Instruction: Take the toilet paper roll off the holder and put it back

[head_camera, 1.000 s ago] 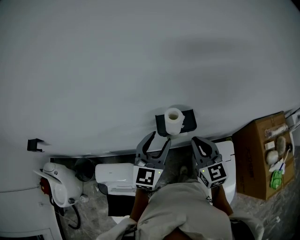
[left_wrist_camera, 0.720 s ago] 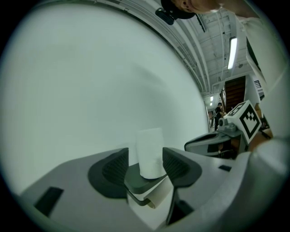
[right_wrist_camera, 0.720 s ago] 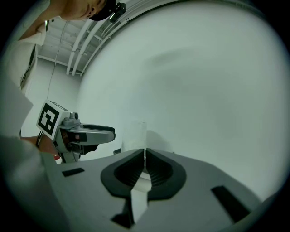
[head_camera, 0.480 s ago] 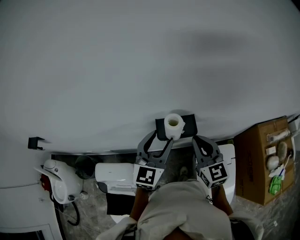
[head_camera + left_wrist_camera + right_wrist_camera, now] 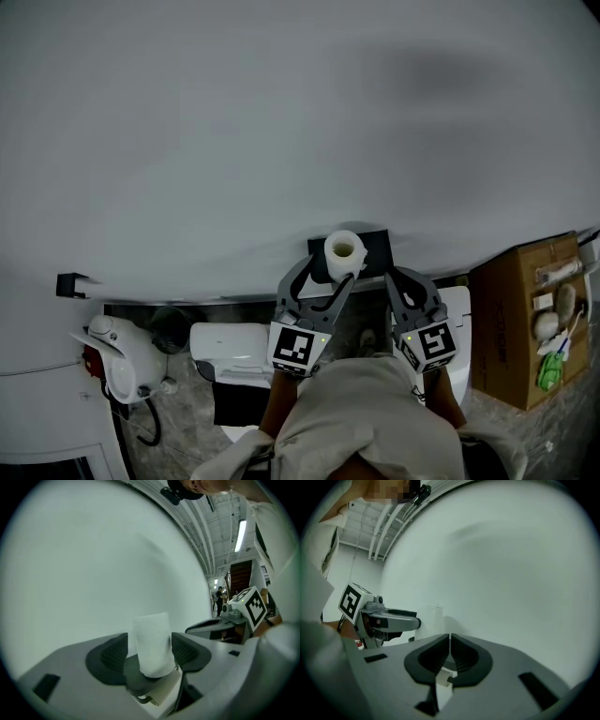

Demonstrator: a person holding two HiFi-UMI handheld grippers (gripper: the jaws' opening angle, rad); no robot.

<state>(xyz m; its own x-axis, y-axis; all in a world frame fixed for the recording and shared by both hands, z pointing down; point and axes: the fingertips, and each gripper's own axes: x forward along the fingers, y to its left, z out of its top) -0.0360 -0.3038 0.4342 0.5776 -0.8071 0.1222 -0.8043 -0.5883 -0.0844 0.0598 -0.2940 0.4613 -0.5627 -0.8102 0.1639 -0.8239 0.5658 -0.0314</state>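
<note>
Currently the toilet paper roll [image 5: 344, 251] stands upright on the black holder [image 5: 377, 246], which is fixed to the pale wall [image 5: 281, 141]; in the head view the roll's hollow core faces up.

Left gripper [image 5: 323, 278]: reaches toward the far wall, pointing nearly level; its jaws have just been opening and now stand apart, one on either side of the roll; in the left gripper view the roll sits between the two dark pads [image 5: 115, 653] on a dark round base; a gap shows at the left pad; the right pad lies just beside the paper, and contact there cannot be told.

Right gripper [image 5: 401, 279]: to the right of the roll and apart from it, also aimed at the wall; its own view shows the jaws together with nothing clamped between them; the roll appears there faint, off to the left, beside the tip of the left gripper.

Surroundings: cardboard box [image 5: 511, 319] at the right, open on top with small items in it; white fixture with a red part [image 5: 117, 361] at the near left; small black bracket [image 5: 70, 285] on the wall at the left.
</note>
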